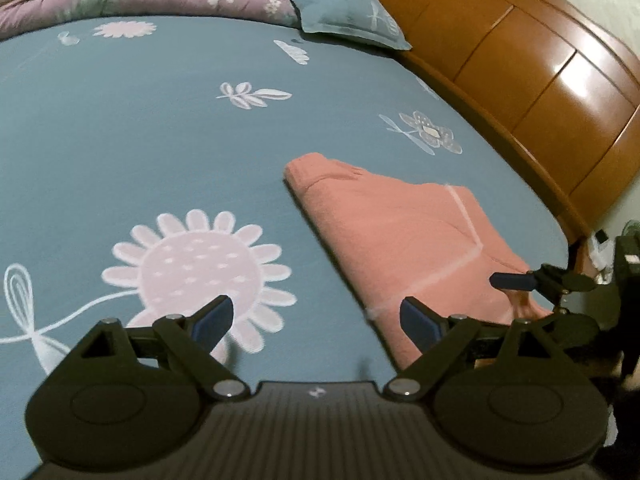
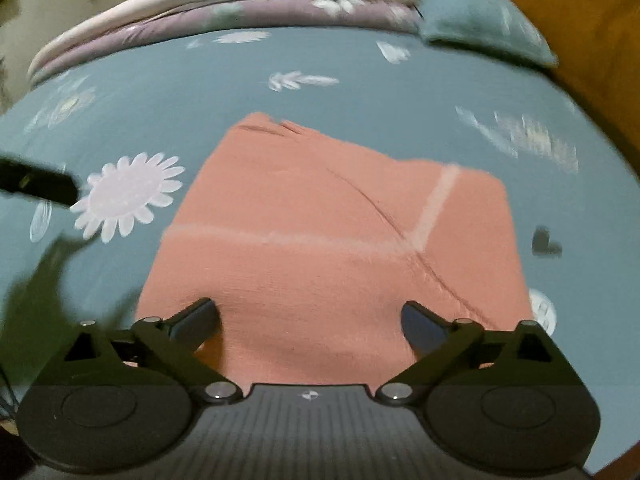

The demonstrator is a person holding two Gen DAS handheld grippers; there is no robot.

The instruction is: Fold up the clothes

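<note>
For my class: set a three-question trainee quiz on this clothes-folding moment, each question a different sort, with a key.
1. True or false: the left gripper grips the pink garment.
2. What lies under the right gripper? A) pillow B) pink garment C) headboard
3. Fill in: the garment lies folded on the blue floral ____.

Key: 1 false, its jaws stand open over the sheet; 2 B; 3 bedsheet.
</note>
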